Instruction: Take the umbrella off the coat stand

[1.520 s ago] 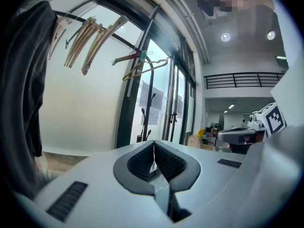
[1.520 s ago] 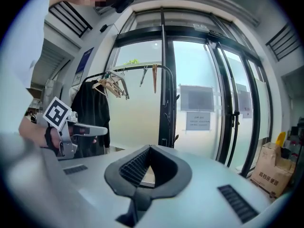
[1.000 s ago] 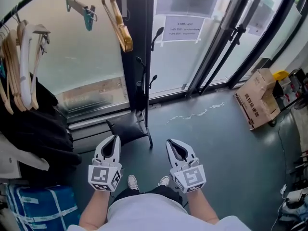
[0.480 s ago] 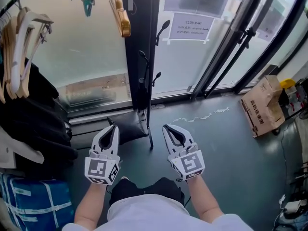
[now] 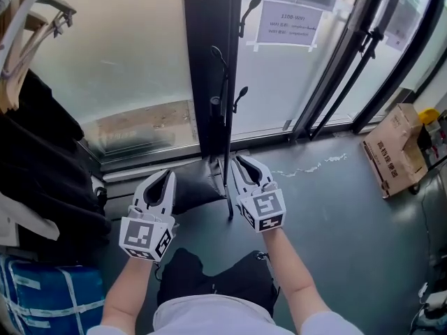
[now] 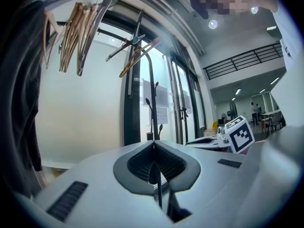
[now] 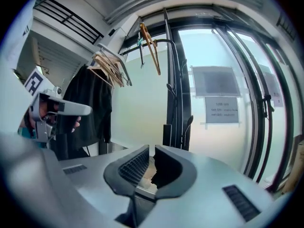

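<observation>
Umbrella [image 5: 216,171]: probably the slim dark shape low on the coat stand [image 5: 225,89] by the window, hard to tell from the pole. Your right gripper [image 5: 242,165] sits just beside it, jaws pressed together, empty. Your left gripper [image 5: 165,179], further left, is likewise closed and empty.

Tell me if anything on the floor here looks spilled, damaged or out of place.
A pale, ragged streak runs across the dark floor near the foot of the glass panel, like a dried spill or scuff. Nothing else stands out.
</observation>
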`<move>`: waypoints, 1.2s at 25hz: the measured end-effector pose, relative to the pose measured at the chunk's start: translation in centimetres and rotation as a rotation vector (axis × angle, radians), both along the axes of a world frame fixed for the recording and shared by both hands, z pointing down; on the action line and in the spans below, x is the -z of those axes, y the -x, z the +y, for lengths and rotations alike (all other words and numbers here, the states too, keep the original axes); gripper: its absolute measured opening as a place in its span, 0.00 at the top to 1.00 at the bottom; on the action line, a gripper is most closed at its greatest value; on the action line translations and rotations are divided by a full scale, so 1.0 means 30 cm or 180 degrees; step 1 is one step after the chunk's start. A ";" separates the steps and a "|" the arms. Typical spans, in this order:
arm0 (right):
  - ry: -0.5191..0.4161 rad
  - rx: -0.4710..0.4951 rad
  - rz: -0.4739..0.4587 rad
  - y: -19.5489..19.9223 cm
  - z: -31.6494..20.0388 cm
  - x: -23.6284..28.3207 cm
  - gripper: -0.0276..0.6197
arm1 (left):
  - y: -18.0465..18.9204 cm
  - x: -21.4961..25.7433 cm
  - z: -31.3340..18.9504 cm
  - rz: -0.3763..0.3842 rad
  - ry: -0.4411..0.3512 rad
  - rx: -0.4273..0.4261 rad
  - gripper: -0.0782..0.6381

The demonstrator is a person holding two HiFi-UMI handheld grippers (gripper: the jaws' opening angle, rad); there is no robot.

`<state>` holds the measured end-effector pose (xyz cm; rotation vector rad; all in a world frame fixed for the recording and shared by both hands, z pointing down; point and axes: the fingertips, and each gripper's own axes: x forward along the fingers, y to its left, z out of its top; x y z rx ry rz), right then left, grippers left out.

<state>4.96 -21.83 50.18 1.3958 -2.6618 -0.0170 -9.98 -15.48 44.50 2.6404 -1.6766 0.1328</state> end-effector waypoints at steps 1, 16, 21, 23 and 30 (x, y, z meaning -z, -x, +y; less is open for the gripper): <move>0.0038 -0.0017 0.0001 0.009 -0.027 -0.038 0.92 | 0.006 -0.022 -0.006 -0.0007 0.0011 -0.0002 0.86; 0.0146 -0.0199 0.0062 0.154 -0.360 -0.407 0.55 | 0.000 -0.254 -0.090 0.0051 0.0079 -0.0051 0.86; 0.0238 -0.0468 0.0024 0.213 -0.437 -0.480 0.53 | 0.017 -0.308 -0.097 0.0073 0.0132 -0.0044 0.86; 0.0186 -0.0618 0.0020 0.214 -0.472 -0.474 0.53 | 0.040 -0.322 -0.094 0.0055 0.0160 -0.0031 0.86; 0.0137 -0.0873 -0.0129 0.203 -0.546 -0.453 0.54 | 0.094 -0.340 -0.102 0.0189 0.0214 0.0025 0.86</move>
